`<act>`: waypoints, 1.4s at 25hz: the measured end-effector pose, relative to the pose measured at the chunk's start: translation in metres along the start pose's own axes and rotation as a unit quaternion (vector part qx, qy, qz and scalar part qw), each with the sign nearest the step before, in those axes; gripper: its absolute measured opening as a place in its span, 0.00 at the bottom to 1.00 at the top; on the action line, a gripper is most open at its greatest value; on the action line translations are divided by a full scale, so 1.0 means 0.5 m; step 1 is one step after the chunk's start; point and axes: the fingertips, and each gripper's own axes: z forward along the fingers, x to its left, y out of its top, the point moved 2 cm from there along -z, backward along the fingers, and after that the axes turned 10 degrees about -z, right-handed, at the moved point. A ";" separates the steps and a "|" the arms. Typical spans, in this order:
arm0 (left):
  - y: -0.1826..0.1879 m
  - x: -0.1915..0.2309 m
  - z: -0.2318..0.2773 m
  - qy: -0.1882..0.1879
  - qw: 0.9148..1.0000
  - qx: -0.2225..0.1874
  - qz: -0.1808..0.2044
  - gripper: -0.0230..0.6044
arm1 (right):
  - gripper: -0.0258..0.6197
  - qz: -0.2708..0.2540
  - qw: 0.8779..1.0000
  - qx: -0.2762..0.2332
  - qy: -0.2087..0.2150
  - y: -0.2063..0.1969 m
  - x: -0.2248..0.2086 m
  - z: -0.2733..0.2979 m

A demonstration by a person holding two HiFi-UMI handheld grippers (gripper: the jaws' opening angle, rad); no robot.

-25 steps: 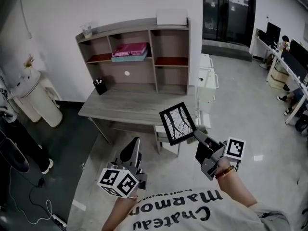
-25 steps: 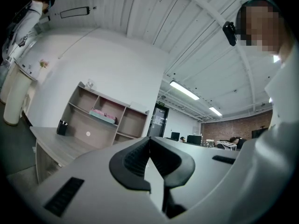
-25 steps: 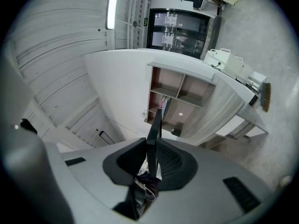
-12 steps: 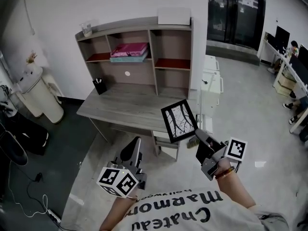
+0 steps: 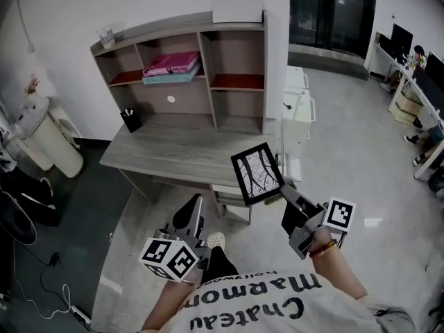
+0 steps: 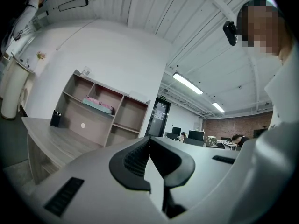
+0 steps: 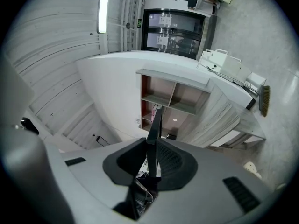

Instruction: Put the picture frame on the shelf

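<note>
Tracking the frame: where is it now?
The frame is right of centre in the head view, clamped in the right gripper, in front of the desk.

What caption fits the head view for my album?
Right gripper holds the picture frame up before the shelf; left gripper shut, empty.

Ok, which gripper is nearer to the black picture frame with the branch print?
Right. The right gripper grips the black picture frame in its jaws. The left gripper is lower and to the left, apart from it, jaws together on nothing.
</note>
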 end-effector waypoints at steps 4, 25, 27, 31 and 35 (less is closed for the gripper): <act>-0.002 0.003 0.039 -0.014 1.000 0.007 0.004 0.06 | 0.16 -0.001 1.000 -0.009 -0.004 0.017 -0.015 0.000; 0.124 0.180 0.246 -0.050 0.999 0.001 0.018 0.06 | 0.16 0.010 0.999 -0.042 -0.017 0.125 -0.078 0.238; 0.154 0.203 0.272 -0.050 0.999 -0.007 0.020 0.06 | 0.16 0.004 0.999 -0.050 -0.011 0.147 -0.070 0.274; 0.196 0.237 0.326 -0.065 0.998 -0.007 0.024 0.06 | 0.16 0.000 0.998 -0.065 -0.008 0.181 -0.062 0.330; 0.221 0.277 0.371 -0.073 0.997 -0.001 0.022 0.06 | 0.16 -0.005 0.997 -0.075 -0.013 0.207 -0.070 0.377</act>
